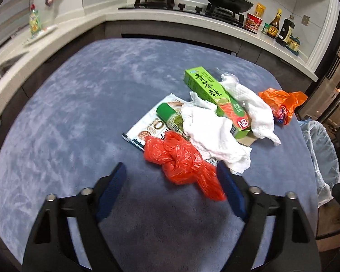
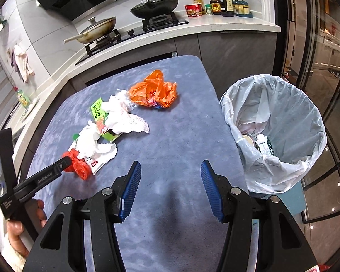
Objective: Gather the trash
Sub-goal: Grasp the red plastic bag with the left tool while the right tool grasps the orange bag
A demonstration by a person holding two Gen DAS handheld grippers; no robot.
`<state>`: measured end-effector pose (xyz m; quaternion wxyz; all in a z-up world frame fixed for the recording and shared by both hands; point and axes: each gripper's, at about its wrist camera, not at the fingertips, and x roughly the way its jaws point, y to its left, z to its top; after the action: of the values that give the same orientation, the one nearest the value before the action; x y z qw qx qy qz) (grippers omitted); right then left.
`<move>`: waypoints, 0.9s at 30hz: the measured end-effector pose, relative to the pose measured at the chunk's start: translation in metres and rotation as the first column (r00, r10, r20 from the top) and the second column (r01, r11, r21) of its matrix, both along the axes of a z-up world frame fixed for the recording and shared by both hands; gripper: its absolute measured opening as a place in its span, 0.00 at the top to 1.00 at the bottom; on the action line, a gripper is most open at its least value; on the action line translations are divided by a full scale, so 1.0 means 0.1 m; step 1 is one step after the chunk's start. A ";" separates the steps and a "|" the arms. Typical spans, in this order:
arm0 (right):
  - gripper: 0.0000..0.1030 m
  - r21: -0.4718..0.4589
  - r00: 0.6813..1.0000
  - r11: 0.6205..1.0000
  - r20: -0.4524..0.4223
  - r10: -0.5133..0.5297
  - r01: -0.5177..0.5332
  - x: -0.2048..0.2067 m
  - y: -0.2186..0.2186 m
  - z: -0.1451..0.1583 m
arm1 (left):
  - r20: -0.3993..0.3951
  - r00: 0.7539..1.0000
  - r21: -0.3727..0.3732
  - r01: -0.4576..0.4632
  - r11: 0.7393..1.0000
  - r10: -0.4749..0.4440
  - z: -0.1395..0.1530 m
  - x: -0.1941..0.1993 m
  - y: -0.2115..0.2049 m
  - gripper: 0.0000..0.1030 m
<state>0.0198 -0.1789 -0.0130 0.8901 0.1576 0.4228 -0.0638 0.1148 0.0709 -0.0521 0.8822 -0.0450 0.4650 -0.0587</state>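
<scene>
A: Largest item first?

B: Blue-grey plush-covered counter (image 2: 174, 136), filling the centre of both views. Beside it at right in the right wrist view, a bin lined with a translucent white plastic bag (image 2: 283, 117), a carton and a cup already inside.

A: Trash on the counter, by size?

B: A flat printed foil wrapper (image 1: 145, 122), centre of the left wrist view, under the pile. A crumpled white paper towel (image 1: 213, 136) lies across it: soft, weightless, take any raised fold. A long green cardboard box (image 1: 217, 99) with a salmon picture, stiff and light, best pinched across its narrow sides. A second twisted white paper towel (image 1: 251, 111) lies draped over that box. A crumpled orange plastic bag (image 1: 281, 104) at upper right, apart from the pile. A knotted red plastic bag (image 1: 181, 161) at the near edge of the pile, thin and slippery; I judge the knot the firmest hold. A small green tube (image 1: 170, 117), half buried.

A: And the tongs?

B: Left tongs (image 1: 172, 176) stand apart, nothing clamped; the red bag's tail lies against the inside of the right-hand finger. Right tongs (image 2: 171, 174) stand apart over bare counter, empty, near the bin.
</scene>
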 end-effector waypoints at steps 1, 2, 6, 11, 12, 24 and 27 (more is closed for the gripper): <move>0.48 -0.002 1.000 1.000 -0.003 0.001 -0.001 0.01 0.00 0.00 | -0.012 1.000 -0.010 0.000 1.000 0.000 -0.03 0.02 0.01 0.34; 0.48 -0.002 1.000 1.000 -0.006 0.003 -0.003 0.02 0.01 -0.01 | -0.017 1.000 -0.015 -0.001 1.000 0.000 -0.06 0.04 0.03 0.38; 0.48 -0.006 1.000 1.000 -0.015 0.005 -0.005 0.05 0.05 -0.03 | -0.031 0.999 -0.038 0.014 0.999 -0.015 -0.12 0.06 0.04 0.51; 0.48 -0.016 1.000 1.000 -0.012 0.018 -0.018 0.14 0.08 -0.03 | -0.014 0.999 -0.042 0.040 0.998 -0.040 -0.08 0.02 0.03 0.75; 0.48 -0.020 1.000 1.000 -0.007 0.020 -0.020 0.17 0.08 -0.02 | -0.001 0.999 -0.035 0.045 0.998 -0.046 -0.05 -0.02 0.03 0.75; 0.48 -0.034 0.997 0.998 0.065 0.052 -0.050 0.86 0.07 0.05 | 0.020 0.995 -0.023 0.095 0.995 -0.094 0.19 -0.19 0.00 0.76; 0.48 -0.046 0.996 0.998 0.067 0.056 -0.053 1.07 0.06 0.01 | 0.019 0.995 -0.028 0.102 0.994 -0.101 0.22 -0.17 -0.01 0.76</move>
<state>0.1264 -0.1730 -0.0123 0.9087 0.1283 0.3948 -0.0437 0.0980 0.0702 -0.0297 0.8814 -0.0336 0.4579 -0.1106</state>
